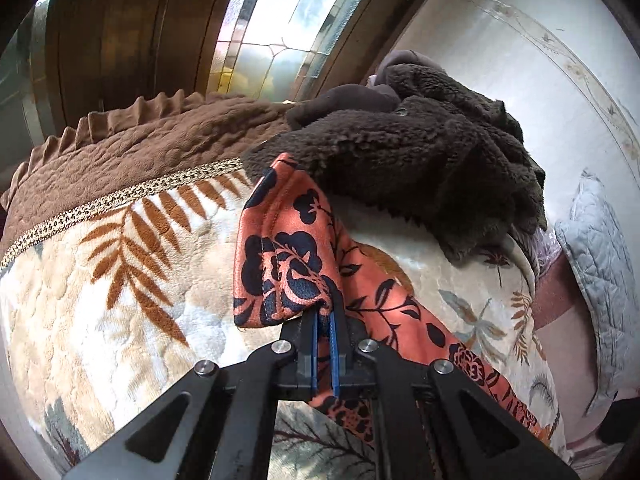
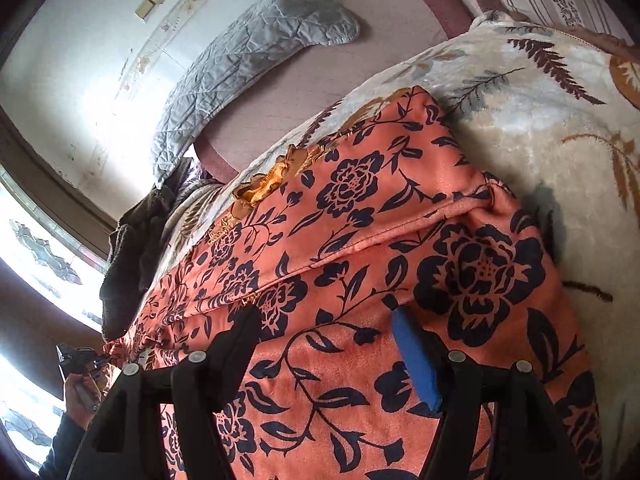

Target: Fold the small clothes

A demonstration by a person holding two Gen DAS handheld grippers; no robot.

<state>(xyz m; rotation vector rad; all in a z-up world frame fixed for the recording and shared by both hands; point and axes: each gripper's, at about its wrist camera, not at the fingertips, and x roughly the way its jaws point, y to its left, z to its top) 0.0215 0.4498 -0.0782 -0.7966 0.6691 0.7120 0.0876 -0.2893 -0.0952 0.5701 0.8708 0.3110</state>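
An orange garment with dark blue flowers [image 1: 288, 248] lies on a leaf-patterned blanket [image 1: 120, 280]. My left gripper [image 1: 324, 316] is shut on a folded edge of it, and the cloth bunches up just past the blue pads. In the right wrist view the same orange garment [image 2: 380, 220] spreads wide across the blanket [image 2: 540, 120], with a seam running over it. My right gripper [image 2: 324, 316] hangs open just above the cloth, with nothing pinched between its fingers. At the far lower left of that view a hand [image 2: 80, 396] holds the left gripper at the garment's far end.
A dark brown fleece garment [image 1: 420, 168] is heaped beyond the orange one, beside the blanket's brown ruffled border [image 1: 140, 148]. A grey quilted pillow [image 2: 248, 64] lies on the pink sheet [image 2: 320, 80] by the white wall. A patterned glass window [image 1: 272, 40] stands behind.
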